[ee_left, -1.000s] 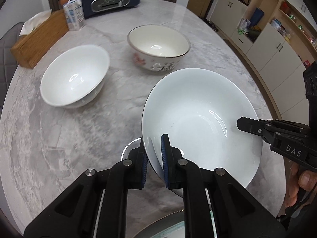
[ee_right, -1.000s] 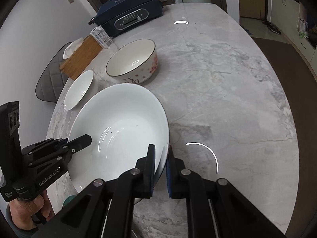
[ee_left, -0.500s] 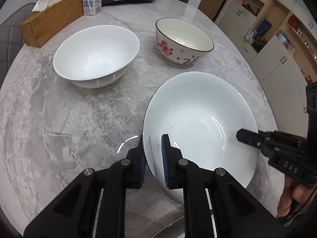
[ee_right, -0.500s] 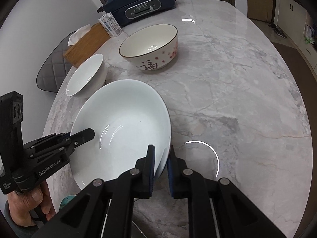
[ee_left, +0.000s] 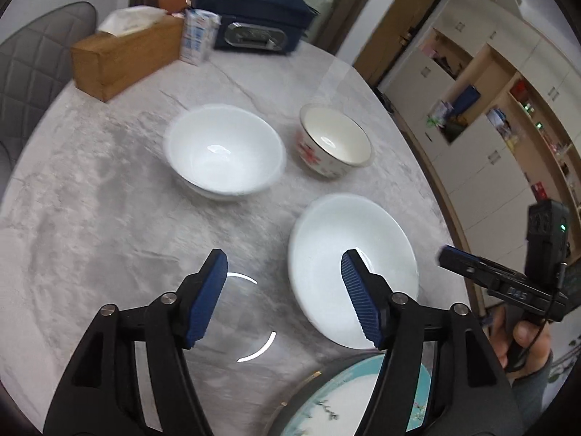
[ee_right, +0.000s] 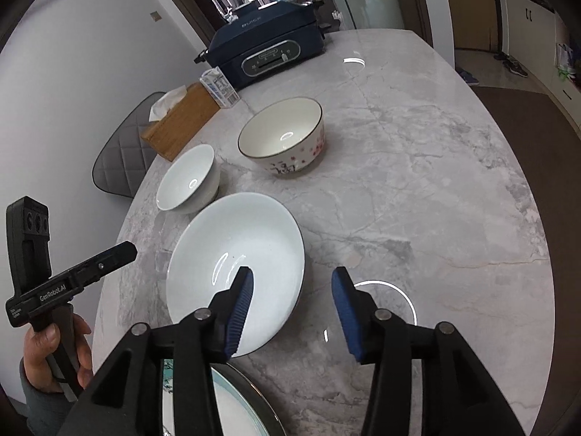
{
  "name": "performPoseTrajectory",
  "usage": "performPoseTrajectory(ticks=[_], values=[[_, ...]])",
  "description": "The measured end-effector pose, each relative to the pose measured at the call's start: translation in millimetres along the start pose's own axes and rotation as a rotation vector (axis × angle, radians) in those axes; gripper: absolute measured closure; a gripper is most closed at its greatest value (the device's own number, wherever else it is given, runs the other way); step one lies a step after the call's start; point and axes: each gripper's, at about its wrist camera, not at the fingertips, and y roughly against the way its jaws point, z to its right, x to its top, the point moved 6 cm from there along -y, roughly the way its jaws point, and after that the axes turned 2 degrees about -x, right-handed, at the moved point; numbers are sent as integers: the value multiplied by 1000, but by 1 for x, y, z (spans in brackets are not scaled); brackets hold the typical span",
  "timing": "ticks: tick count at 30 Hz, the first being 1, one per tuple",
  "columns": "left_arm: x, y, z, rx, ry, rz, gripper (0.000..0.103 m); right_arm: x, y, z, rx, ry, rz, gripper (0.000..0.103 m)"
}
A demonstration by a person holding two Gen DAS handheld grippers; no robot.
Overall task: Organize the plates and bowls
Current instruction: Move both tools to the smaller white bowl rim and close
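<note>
A wide shallow white bowl (ee_left: 352,265) (ee_right: 236,269) rests on the marble table. My left gripper (ee_left: 283,290) is open and empty, lifted back from the bowl's left rim. My right gripper (ee_right: 290,301) is open and empty at the bowl's right rim, its left finger over the bowl. A deeper white bowl (ee_left: 223,152) (ee_right: 187,178) and a flower-patterned bowl (ee_left: 334,141) (ee_right: 283,138) stand farther back. A teal-patterned plate (ee_left: 348,399) (ee_right: 221,399) lies at the near edge under the grippers.
A wooden tissue box (ee_left: 123,58) (ee_right: 178,123), a milk carton (ee_left: 198,38) (ee_right: 219,87) and a dark blue cooker (ee_left: 254,18) (ee_right: 268,49) stand at the far end of the table. A grey chair (ee_left: 29,72) stands at the left. Cabinets (ee_left: 508,109) line the right wall.
Both grippers opened and let go of the wide white bowl, which now sits on the table. Both have pulled back and up from it.
</note>
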Motion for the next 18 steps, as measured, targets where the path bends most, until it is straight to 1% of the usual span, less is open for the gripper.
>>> performPoseTrajectory(ticks=[1,3,4,5,6,8,10,13,14,18], values=[[10,6,-10,15,26,18,40,4,3,-3,15,1,1,53],[29,13,-33,37,80,53,40,14,7,-14,47,13,-1,45],[38,15,-46,64,110,72,40,19,5,-23,65,22,-13,40],[47,16,-58,84,135,88,40,26,1,-32,83,28,-24,39],[54,14,-67,98,148,96,39,33,-3,-41,82,34,-24,39],[67,2,-88,139,167,81,39,45,-18,-62,85,65,-41,39],[72,-11,-99,130,182,58,39,57,-39,-79,95,65,-63,39],[78,-39,-102,135,156,21,39,75,-73,-97,106,62,-96,39],[80,-46,-102,133,147,17,39,81,-86,-99,93,50,-101,37],[87,-67,-102,116,138,2,39,94,-124,-105,58,45,-139,37]])
